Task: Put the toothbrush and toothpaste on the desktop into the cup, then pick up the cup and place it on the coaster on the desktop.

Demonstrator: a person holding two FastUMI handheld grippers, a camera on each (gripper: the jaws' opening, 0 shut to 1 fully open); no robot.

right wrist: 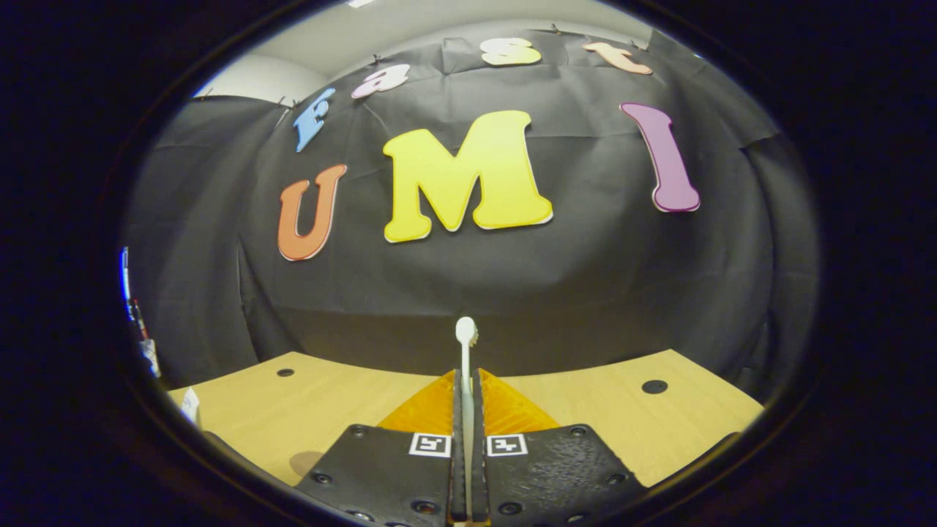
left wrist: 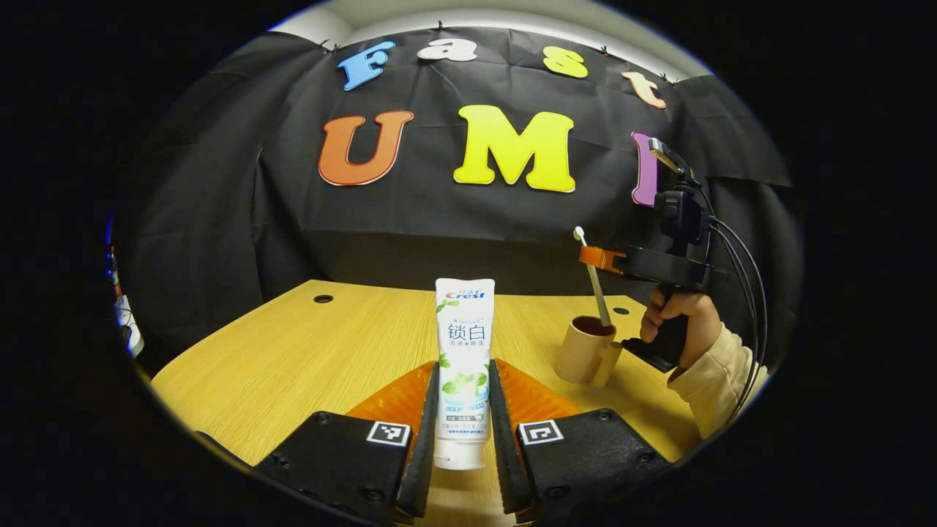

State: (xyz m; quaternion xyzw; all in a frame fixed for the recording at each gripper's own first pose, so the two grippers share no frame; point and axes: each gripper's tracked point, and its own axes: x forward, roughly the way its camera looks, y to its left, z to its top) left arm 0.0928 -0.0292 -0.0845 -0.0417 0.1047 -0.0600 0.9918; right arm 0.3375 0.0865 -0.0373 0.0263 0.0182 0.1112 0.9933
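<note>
left gripper view: left tool (left wrist: 464,410) at bottom centre, both fingers pressed on the toothpaste (left wrist: 463,366), a white tube standing upright with its cap end low between them, above the wooden surface (left wrist: 293,351). right of centre, a tan cup (left wrist: 585,350) with a handle stands on the surface. above it the right tool (left wrist: 594,258) grips the toothbrush (left wrist: 594,282), which slants down, lower end inside the cup mouth, head up. a hand (left wrist: 677,316) in a cream sleeve (left wrist: 721,380) holds that tool at the right edge. right gripper view: right tool (right wrist: 467,432) at bottom centre, fingers clamped on the toothbrush (right wrist: 465,351), head poking up past the tips toward the black cloth wall (right wrist: 585,278); wooden surface (right wrist: 329,410) across the lower frame.
</note>
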